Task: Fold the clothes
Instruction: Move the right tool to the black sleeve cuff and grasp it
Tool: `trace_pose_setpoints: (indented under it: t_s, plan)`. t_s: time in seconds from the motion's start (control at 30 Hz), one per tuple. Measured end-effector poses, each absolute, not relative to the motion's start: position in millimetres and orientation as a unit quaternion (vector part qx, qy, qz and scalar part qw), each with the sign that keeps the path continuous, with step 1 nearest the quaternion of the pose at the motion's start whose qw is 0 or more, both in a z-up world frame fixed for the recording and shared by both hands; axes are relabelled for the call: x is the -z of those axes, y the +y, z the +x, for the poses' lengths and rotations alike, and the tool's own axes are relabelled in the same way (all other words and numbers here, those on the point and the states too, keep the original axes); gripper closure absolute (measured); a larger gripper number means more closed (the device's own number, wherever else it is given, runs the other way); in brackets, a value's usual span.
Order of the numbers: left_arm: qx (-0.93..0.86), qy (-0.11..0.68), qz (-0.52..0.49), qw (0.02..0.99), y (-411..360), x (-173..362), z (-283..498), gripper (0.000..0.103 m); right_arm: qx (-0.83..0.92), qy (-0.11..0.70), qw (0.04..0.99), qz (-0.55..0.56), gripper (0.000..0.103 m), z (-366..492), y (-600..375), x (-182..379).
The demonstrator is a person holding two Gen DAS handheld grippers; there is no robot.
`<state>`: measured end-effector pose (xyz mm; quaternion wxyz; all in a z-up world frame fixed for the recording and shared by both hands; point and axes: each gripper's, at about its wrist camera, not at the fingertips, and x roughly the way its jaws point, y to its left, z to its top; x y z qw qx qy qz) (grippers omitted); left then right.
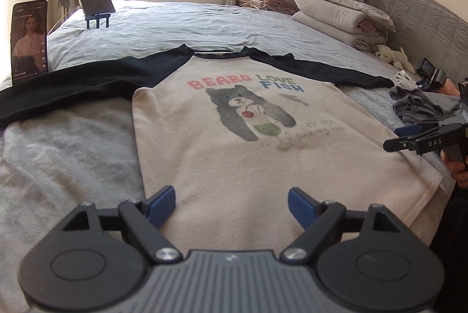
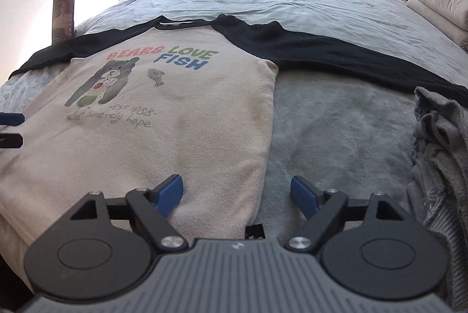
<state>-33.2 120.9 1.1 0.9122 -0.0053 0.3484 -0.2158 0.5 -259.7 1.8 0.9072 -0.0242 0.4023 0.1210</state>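
Garment: a cream raglan shirt (image 1: 234, 137) with dark sleeves and a bear print reading "BEARS LOVE FISH" lies flat, print side up, on the bed (image 1: 175, 20). Collar points away from me; hem lies nearest me.
Sleeves: both are spread outward to either side across the bedding.
Underlay: a grey fleece blanket (image 2: 336, 122) lies beneath the lower part of the shirt.
My left hand-held gripper (image 1: 231, 203): jaws stand wide apart, nothing between the blue pads, nothing held. It sits low over the hem area, with cream fabric showing in the gap. I cannot tell whether the pads touch the cloth.
My right hand-held gripper (image 2: 237, 194): jaws stand wide apart, nothing gripped. It straddles the shirt's side edge: one blue pad is over the cream fabric, the other over the grey blanket.
Cross-view: in the left wrist view my right hand-held gripper appears at the far right edge, beside the shirt, with fingers of my hand (image 1: 457, 169) wrapped on its handle.
Other laundry: a crumpled grey garment (image 2: 438, 152) lies beside the shirt, just beyond the sleeve end.
Background: folded quilts (image 1: 342, 11) are stacked by the headboard; a phone (image 1: 29, 40) stands upright at the bed's edge.
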Motion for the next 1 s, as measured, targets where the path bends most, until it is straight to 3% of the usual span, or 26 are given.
trace_pose_setpoints:
  t_s: [0.5,0.73,1.0]
  plan:
    - [0.121,0.310,-0.092,0.939,70,-67,33,0.001,-0.054,0.367,0.926,0.075,0.011,67,-261,-54]
    - [0.099,0.332,-0.092,0.934,52,-43,84,0.001,-0.026,0.365,0.927,0.079,0.007,112,-255,-52]
    - [0.030,0.350,-0.093,0.932,66,10,125,0.001,0.047,0.391,0.911,0.121,0.007,148,-273,-12]
